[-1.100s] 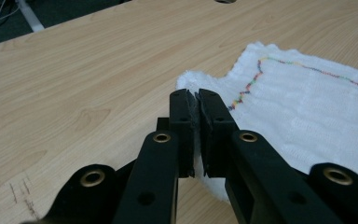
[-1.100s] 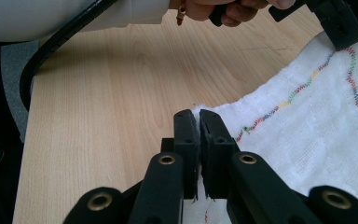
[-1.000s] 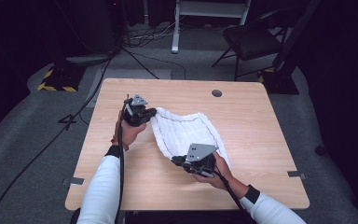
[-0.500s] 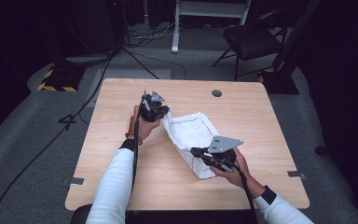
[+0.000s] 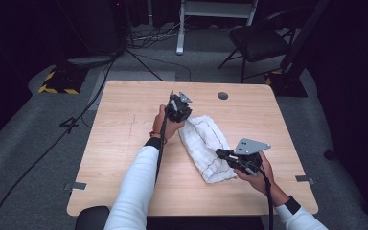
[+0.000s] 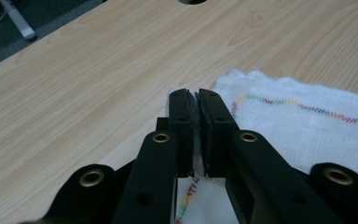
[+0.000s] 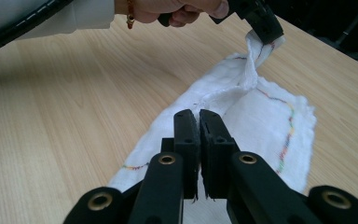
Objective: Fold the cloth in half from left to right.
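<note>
Wooden table (image 5: 124, 143) — white towel (image 5: 206, 143) pinched between both grippers' fingers (image 6: 182, 126)

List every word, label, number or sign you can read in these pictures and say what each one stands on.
No readable text in any view.
The white towel bears only a multicoloured stitched line, no letters.
The black and yellow striped block on the floor is a hazard pattern, with no words.
The left gripper, the right gripper and the wooden table carry no label that shows.
</note>
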